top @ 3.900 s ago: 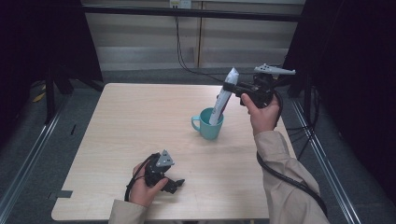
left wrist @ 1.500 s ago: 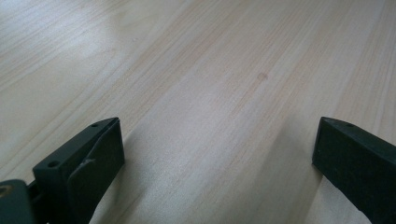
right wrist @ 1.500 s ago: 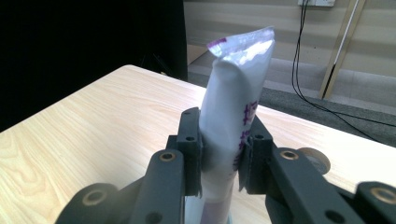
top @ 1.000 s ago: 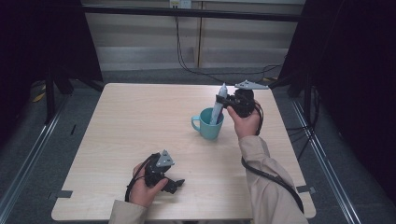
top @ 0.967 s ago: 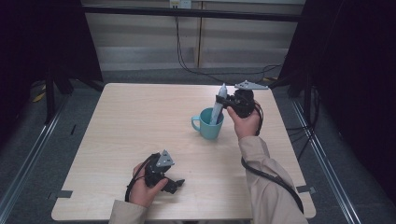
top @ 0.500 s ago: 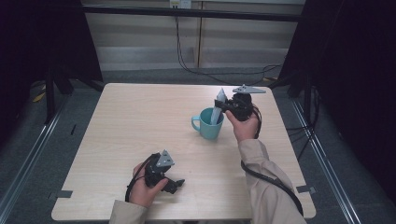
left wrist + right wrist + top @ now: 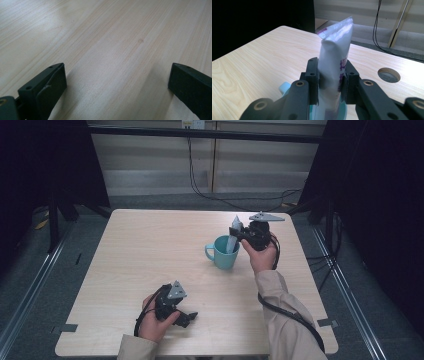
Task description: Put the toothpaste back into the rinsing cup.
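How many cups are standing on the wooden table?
1. The teal ceramic cup with a handle stands right of the middle of the light wooden table, under the right gripper, which holds a white plastic tube in it.

High view looks down; both tongs views (close-up) share its table.

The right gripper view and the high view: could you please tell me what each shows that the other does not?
The right gripper view alone gives purple print on the white tube and a round hole in the table top. The high view alone gives the left hand-held gripper, the teal mug's handle and the floor. Both give the right hand-held gripper shut on the tube, which stands in the teal mug.
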`<control>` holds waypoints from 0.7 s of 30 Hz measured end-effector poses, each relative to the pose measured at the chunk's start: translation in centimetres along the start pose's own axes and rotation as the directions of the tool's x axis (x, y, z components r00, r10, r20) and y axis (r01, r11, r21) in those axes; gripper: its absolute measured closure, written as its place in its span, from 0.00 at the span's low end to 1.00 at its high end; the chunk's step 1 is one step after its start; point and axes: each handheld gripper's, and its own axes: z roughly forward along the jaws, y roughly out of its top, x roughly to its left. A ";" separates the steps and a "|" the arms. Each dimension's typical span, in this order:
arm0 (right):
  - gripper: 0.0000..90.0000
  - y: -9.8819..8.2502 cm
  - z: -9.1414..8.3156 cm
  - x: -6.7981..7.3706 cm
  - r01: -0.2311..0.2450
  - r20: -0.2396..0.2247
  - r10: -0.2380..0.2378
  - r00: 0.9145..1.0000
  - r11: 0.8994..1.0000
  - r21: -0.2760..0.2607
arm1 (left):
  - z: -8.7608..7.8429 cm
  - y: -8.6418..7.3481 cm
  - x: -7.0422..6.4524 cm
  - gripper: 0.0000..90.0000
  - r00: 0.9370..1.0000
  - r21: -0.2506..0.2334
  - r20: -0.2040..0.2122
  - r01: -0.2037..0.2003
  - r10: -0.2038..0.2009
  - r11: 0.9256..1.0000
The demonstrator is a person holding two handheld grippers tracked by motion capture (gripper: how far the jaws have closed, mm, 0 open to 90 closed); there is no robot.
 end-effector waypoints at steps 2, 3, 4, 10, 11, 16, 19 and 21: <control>0.79 0.0 -0.1 0.0 0.000 0.001 0.000 1.000 1.000 -0.001 | 0.0 0.0 0.0 0.02 1.000 0.000 0.000 0.000 0.000 1.000; 0.79 0.0 -0.1 0.0 0.000 -0.002 0.000 1.000 1.000 0.001 | 0.0 0.0 0.0 0.02 1.000 0.000 0.000 0.000 0.000 1.000; 0.79 0.0 -0.2 0.0 0.004 -0.001 -0.004 1.000 1.000 0.002 | 0.0 0.0 0.0 0.02 1.000 0.000 0.000 0.001 -0.001 1.000; 0.79 -0.2 -0.5 0.0 0.006 -0.003 -0.006 1.000 1.000 0.004 | 0.0 0.0 0.0 0.02 1.000 0.001 0.000 0.000 0.000 1.000; 0.79 -0.2 -0.6 0.0 0.008 -0.003 -0.008 1.000 1.000 0.005 | 0.0 0.0 0.0 0.02 1.000 0.001 0.000 0.000 0.000 1.000; 0.79 -0.4 -0.9 0.0 0.004 -0.004 -0.004 1.000 1.000 0.004 | 0.0 0.0 0.0 0.02 1.000 0.004 0.001 -0.001 0.001 1.000; 0.79 -0.5 -1.1 0.0 0.003 -0.004 -0.003 1.000 1.000 0.004 | 0.0 0.0 0.0 0.01 1.000 0.003 0.000 0.000 0.000 1.000; 0.79 -0.6 -1.3 -0.1 0.001 0.001 -0.001 1.000 1.000 0.004 | 0.0 0.0 0.0 0.01 1.000 0.003 0.000 0.001 -0.001 1.000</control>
